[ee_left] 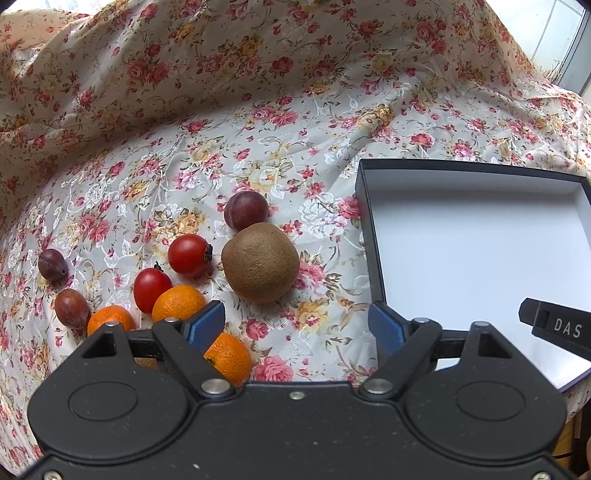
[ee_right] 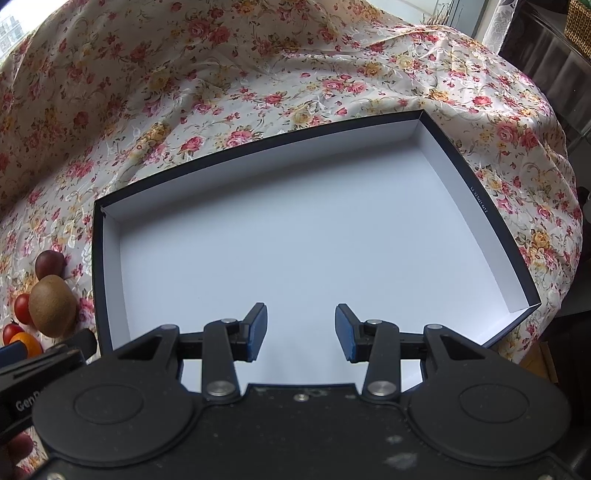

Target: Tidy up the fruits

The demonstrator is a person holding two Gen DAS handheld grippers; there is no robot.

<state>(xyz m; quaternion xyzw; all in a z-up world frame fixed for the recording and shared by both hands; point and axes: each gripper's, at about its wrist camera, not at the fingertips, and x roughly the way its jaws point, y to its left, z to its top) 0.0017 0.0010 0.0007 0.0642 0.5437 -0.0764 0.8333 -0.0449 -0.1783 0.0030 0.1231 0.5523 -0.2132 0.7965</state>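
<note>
A brown kiwi (ee_left: pixel 260 263) lies on the floral cloth with a plum (ee_left: pixel 246 210) touching it behind. Left of them lie two red tomatoes (ee_left: pixel 189 255), three small oranges (ee_left: pixel 178 302) and two more plums (ee_left: pixel 53 263). My left gripper (ee_left: pixel 297 328) hovers open over the cloth just in front of the kiwi, nothing between its blue pads. A shallow dark box (ee_right: pixel 476 192) with a white inside sits to the right, nothing in it. My right gripper (ee_right: pixel 300 330) hangs open above the box floor, holding nothing. The kiwi (ee_right: pixel 52 310) shows at the right wrist view's left edge.
Floral cloth (ee_left: pixel 258 92) rises in folds behind the fruit and the box. The right gripper's body (ee_left: pixel 557 328) juts over the box's near part. A wicker basket (ee_right: pixel 580 26) and dark furniture stand at the far right. The table edge drops off past the box's right side.
</note>
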